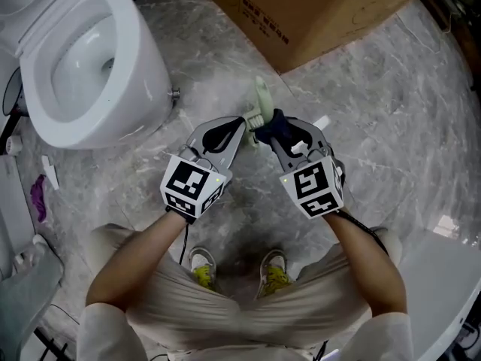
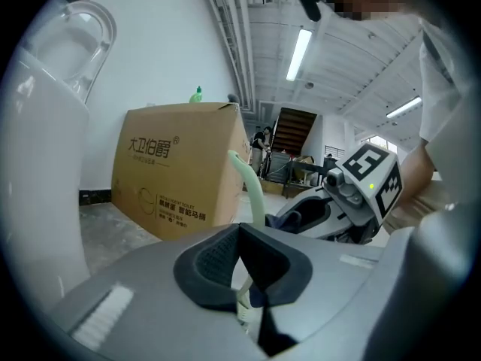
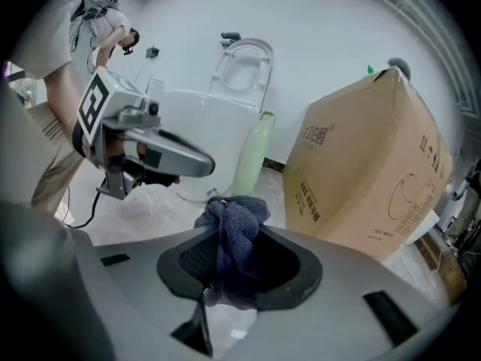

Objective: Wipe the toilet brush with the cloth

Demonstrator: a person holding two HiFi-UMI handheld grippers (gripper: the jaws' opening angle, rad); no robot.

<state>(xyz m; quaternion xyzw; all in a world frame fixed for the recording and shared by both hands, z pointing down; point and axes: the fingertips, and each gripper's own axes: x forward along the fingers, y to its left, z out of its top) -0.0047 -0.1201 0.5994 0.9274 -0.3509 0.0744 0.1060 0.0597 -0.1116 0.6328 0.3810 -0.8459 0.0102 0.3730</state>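
Toilet brush [image 1: 261, 98] should be kept steady while cloth [image 1: 276, 125] is dragged along it with firm pressure. Left tongs [image 2: 244, 277] are clamped nearly closed on the brush, held above the floor [image 1: 376, 126] near the toilet [image 1: 146, 70]. Right tongs [image 3: 233, 271] are clenched on the bunched cloth, just beside the brush.

**A:** Which colours were logged on the work items?

**B:** Cloth [image 3: 234, 235] is logged as dark blue, toilet brush [image 1: 262, 100] as pale green. Left tongs [image 1: 242, 130] and right tongs [image 1: 276, 134] are noted as grey with black pads. Marker cubes [image 1: 194, 186] are printed in black-and-white squares.

**A:** And the surroundings?

**B:** Floor [image 1: 376, 126] is recorded as grey marble with white veining, toilet [image 1: 143, 59] as white, cardboard box [image 1: 316, 10] as brown with dark print. Trousers [image 1: 195, 307] are logged as beige.
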